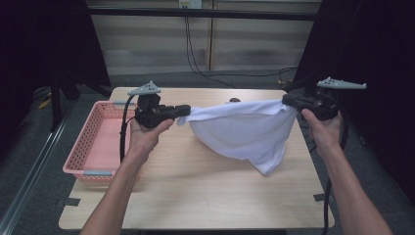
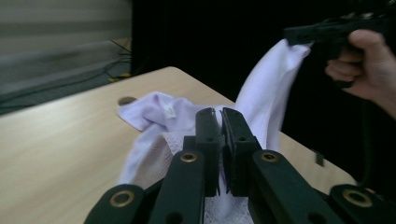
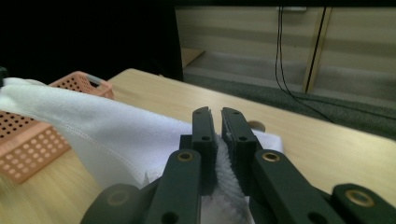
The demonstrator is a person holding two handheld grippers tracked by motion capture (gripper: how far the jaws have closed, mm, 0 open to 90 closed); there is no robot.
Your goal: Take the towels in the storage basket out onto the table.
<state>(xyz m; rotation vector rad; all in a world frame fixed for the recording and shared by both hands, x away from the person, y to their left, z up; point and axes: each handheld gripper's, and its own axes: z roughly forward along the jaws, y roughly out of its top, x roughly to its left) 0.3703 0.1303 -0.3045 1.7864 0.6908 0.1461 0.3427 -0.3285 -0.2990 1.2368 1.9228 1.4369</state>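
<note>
Tabletop (image 1: 195,196) of pale wood carries a pink basket (image 1: 98,142); dark curtains flank it. Left claw (image 1: 183,110) and right claw (image 1: 288,101), held level, each pinch the white cloth (image 1: 244,132).

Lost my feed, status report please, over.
Left tool and right tool both shut on white cloth. Cloth stretched between them, sagging toward table. Pink basket off left, nothing obstructing.

Cloth (image 1: 244,129) above table (image 1: 195,196), between tongs; basket (image 1: 98,142) left.
</note>
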